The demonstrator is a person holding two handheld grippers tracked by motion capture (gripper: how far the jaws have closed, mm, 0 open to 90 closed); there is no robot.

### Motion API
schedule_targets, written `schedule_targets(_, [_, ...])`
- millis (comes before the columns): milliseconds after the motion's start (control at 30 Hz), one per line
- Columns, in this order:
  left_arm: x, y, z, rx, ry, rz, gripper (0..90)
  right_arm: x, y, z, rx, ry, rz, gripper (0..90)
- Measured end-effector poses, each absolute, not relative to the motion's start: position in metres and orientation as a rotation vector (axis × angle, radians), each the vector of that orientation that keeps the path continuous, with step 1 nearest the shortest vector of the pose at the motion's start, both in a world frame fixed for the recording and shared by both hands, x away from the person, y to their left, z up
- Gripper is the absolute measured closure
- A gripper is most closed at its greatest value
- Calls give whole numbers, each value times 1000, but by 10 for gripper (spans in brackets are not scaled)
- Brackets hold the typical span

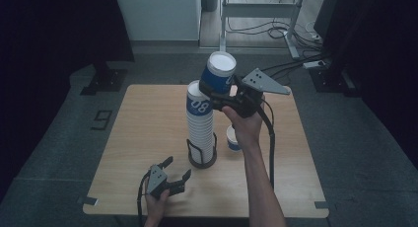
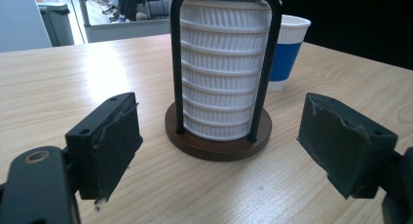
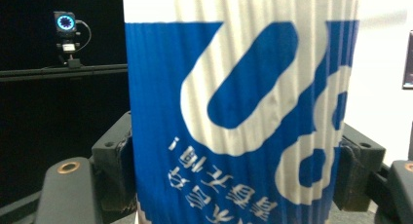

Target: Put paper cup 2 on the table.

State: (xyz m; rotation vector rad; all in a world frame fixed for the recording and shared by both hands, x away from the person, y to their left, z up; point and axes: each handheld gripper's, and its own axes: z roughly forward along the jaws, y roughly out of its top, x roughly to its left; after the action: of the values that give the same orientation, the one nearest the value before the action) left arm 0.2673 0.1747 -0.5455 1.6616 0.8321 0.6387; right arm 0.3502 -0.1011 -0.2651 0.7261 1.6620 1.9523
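A tall stack of ribbed white and blue paper cups (image 1: 199, 119) stands in a black wire holder with a round brown base (image 1: 202, 162) at the middle of the wooden table (image 1: 143, 138). In the left gripper view the stack (image 2: 220, 78) and the holder's base (image 2: 218, 139) stand just beyond my jaws. My right gripper (image 1: 220, 93) is shut on one blue and white cup (image 1: 219, 73), held tilted in the air just above and right of the stack's top. The right gripper view has this cup (image 3: 238, 121) between the pads of my right gripper (image 3: 234, 170). My left gripper (image 1: 173, 172) (image 2: 219, 146) rests open near the table's front edge.
A single blue and white cup (image 1: 232, 139) (image 2: 288, 48) stands on the table right of the holder, under my right forearm. Beyond the table's far edge lie a metal frame's legs (image 1: 256, 12) and cables on the floor (image 1: 291, 64). Dark curtains hang at both sides.
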Motion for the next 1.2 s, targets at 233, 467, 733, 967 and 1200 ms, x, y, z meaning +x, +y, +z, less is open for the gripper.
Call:
schedule_targets(233, [268,178,-546,1643,834,611,147,345,-118,-268,775,1641,1936,216])
schedule_targets(467, [269,179,-546,1634,845,603,143,338,-132,-283,827,1651,1884,216])
schedule_targets(733, [270,179,-546,1630,865,597,148,331,-146,-308,895,1666,1862,218])
schedule_targets(967, [272,179,-545,1663,891,573,149,328,-147,-329,926,1691,1861,217])
schedule_targets(1200, [272,178,-544,1687,865,576,175,326,-145,-349,963,1702,1863,218])
